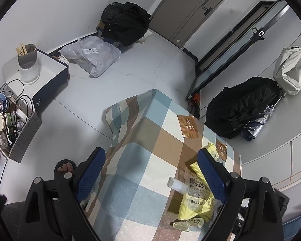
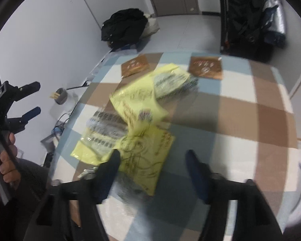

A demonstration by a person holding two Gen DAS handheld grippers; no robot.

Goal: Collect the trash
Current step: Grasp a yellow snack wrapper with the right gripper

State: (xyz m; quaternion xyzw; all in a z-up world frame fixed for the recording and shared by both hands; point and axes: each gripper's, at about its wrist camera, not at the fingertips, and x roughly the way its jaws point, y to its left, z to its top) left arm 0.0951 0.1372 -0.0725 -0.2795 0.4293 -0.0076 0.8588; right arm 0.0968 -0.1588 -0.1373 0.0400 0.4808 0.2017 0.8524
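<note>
Several yellow and clear snack wrappers (image 2: 142, 120) lie in a loose pile on the checked tablecloth (image 2: 240, 108); they also show in the left wrist view (image 1: 198, 196). Two brown sachets (image 2: 206, 67) lie beyond them. My right gripper (image 2: 152, 156) is open just above the near wrapper, its left finger over the wrapper's edge. My left gripper (image 1: 150, 156) is open and empty over the table's left part; the wrappers lie by its right finger. It also shows at the left of the right wrist view (image 2: 33, 98). The right wrist view is blurred.
A grey bin (image 1: 24, 134) with cups and cables stands on the floor at left, beside a box (image 1: 50, 76) bearing a chopstick holder. A grey parcel bag (image 1: 92, 56) and black clothes (image 1: 124, 24) lie by the far wall. A black backpack (image 1: 244, 106) lies right of the table.
</note>
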